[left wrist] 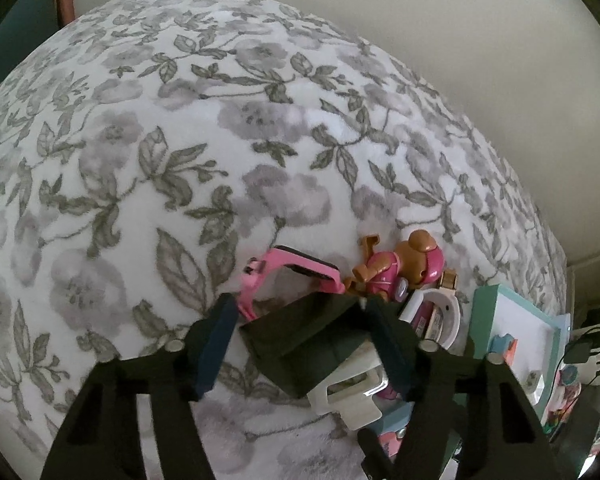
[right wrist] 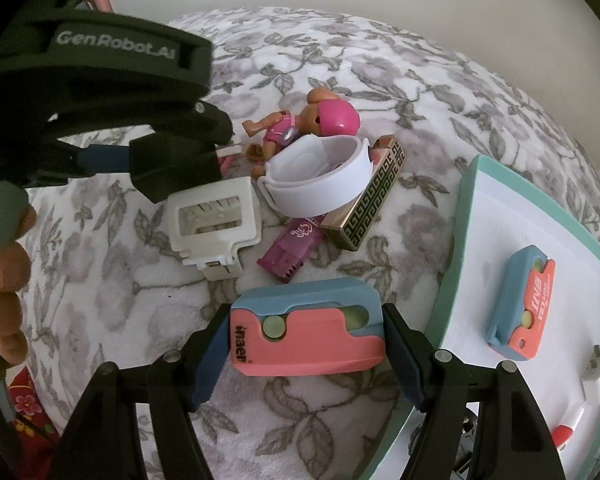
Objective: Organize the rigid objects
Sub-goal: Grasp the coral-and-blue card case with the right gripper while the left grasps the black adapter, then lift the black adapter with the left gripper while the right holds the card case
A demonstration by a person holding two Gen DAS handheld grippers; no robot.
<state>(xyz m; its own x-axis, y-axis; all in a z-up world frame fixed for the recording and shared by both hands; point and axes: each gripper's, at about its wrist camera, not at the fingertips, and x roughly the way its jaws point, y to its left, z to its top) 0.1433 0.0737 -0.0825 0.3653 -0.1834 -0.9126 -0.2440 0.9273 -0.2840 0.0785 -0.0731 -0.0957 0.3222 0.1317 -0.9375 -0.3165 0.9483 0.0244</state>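
Fluffy floral blanket (right wrist: pixel 100 280); boxy pink-blue plastic case (right wrist: pixel 306 330).

On the bed (right wrist: pixel 112 312) a small heap of things lies left of the tray (right wrist: pixel 456 240). The toy figure (right wrist: pixel 300 124) is farthest, the wristband (right wrist: pixel 320 188) lies just near of it and rests on the patterned box (right wrist: pixel 364 208). The lighter (right wrist: pixel 292 248) lies near of the wristband, the clip piece (right wrist: pixel 216 224) to its left. A tape dispenser (right wrist: pixel 520 308) lies in the tray.
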